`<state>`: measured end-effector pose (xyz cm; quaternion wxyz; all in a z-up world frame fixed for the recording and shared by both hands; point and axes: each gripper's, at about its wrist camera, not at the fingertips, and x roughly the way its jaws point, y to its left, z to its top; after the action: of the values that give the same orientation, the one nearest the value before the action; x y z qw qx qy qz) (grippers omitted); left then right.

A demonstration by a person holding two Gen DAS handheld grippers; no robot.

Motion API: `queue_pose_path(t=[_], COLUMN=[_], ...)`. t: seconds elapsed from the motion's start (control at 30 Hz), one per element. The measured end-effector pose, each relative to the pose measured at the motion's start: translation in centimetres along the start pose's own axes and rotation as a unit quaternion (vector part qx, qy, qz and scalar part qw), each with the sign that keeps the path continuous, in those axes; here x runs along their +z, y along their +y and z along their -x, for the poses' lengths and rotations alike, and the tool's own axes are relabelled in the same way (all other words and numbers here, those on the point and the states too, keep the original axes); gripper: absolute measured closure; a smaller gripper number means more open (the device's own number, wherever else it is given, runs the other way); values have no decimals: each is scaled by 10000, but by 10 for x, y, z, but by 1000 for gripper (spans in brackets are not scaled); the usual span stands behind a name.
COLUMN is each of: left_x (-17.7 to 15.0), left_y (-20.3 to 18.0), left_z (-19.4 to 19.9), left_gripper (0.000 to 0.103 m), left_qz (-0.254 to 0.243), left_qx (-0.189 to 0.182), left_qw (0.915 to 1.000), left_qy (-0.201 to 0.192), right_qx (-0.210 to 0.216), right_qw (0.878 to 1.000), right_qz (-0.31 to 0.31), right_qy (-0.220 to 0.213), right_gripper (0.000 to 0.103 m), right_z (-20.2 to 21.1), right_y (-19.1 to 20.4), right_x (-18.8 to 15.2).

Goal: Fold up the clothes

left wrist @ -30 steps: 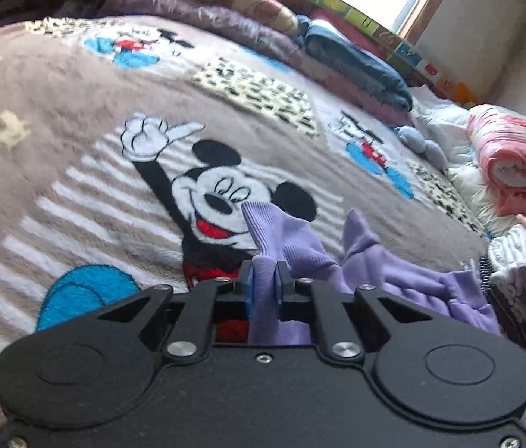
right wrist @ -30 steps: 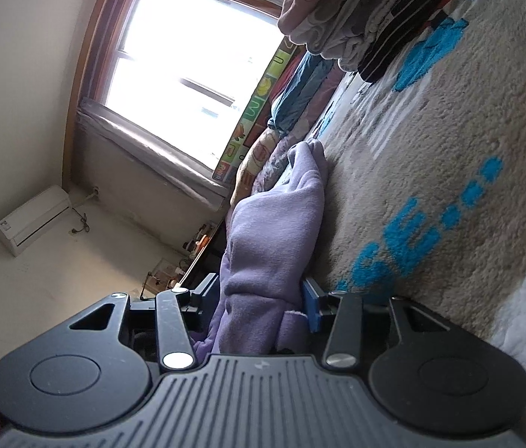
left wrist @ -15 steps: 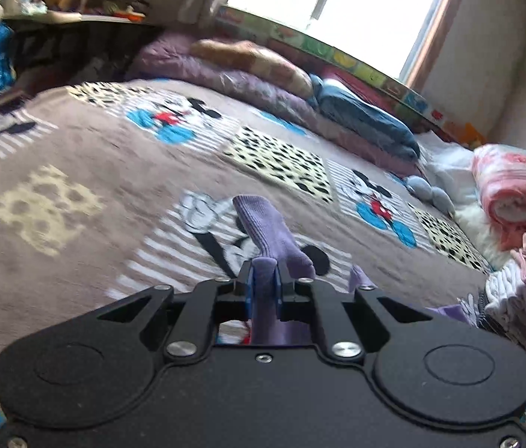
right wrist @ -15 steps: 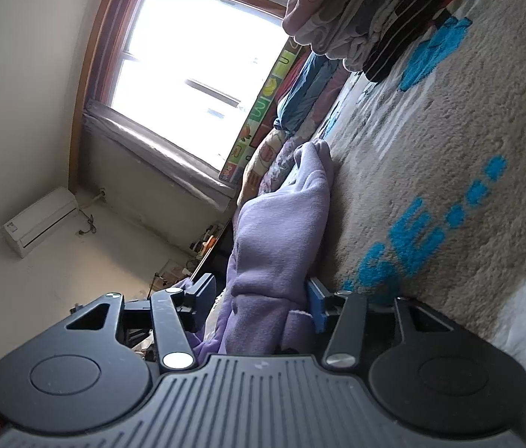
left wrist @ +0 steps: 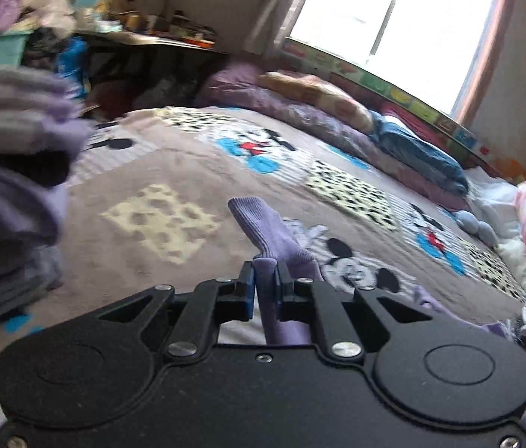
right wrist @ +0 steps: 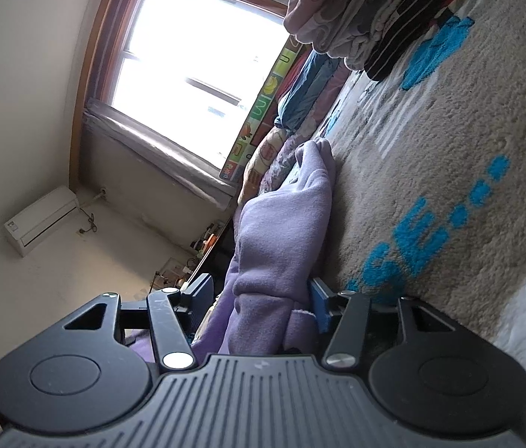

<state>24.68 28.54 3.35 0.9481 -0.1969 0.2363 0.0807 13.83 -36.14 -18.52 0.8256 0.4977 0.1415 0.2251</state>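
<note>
- Left wrist view: left gripper [left wrist: 264, 291] is seen with jaws drawn narrow, clamped on a thin fold of a lilac fleece garment [left wrist: 270, 231]; a ribbed cuff is seen projecting forward and to the far left from the jaws.
- Garment position: the cuffed end is held raised above a Mickey Mouse blanket [left wrist: 173, 164] spread over the bed; more lilac cloth is glimpsed trailing low to the near right, toward the other hand.
- Right wrist view: right gripper [right wrist: 259, 298] is seen rolled onto its side, jaws set fairly wide with a thick bunch of the same garment [right wrist: 281, 224] filling the gap; contact on both pads is judged likely, though the left pad is partly masked by cloth.
- Key relation: the long axis of the garment is judged to run between the two grippers, each holding one end; the bulk lies forward of the right gripper, just beside the blanket pile.
- Surroundings: a stack of folded clothes [left wrist: 9, 156] is recorded at near left, blurred; rolled bedding [left wrist: 337, 112] along the far edge under a window [left wrist: 393, 26].
- Coming move, as a judgement: the ends would be brought together or the cloth laid flat.
</note>
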Motion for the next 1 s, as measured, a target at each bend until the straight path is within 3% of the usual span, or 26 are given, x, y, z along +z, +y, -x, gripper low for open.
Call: queue_pose_path(t=[0.33,0.77,1.0], left_x=[-36,-74,-77], left_y=[66,104,115], left_z=[4,-30,-26], left_gripper=[96,93,86], left_qz=[417,884,1183], left_qx=[355,655,534], left_qw=[9984,9928,9904], left_qy=[107,480,472], right_qx=[-27,15,39], right_qw=[10000,9999,9999], right_qz=[34,110,119], right_qy=[-5,-15,-19], right_gripper=[49,48,48], right_z=[1,3,3], right_y=[2,2,1], right_x=[-2,-3,-4])
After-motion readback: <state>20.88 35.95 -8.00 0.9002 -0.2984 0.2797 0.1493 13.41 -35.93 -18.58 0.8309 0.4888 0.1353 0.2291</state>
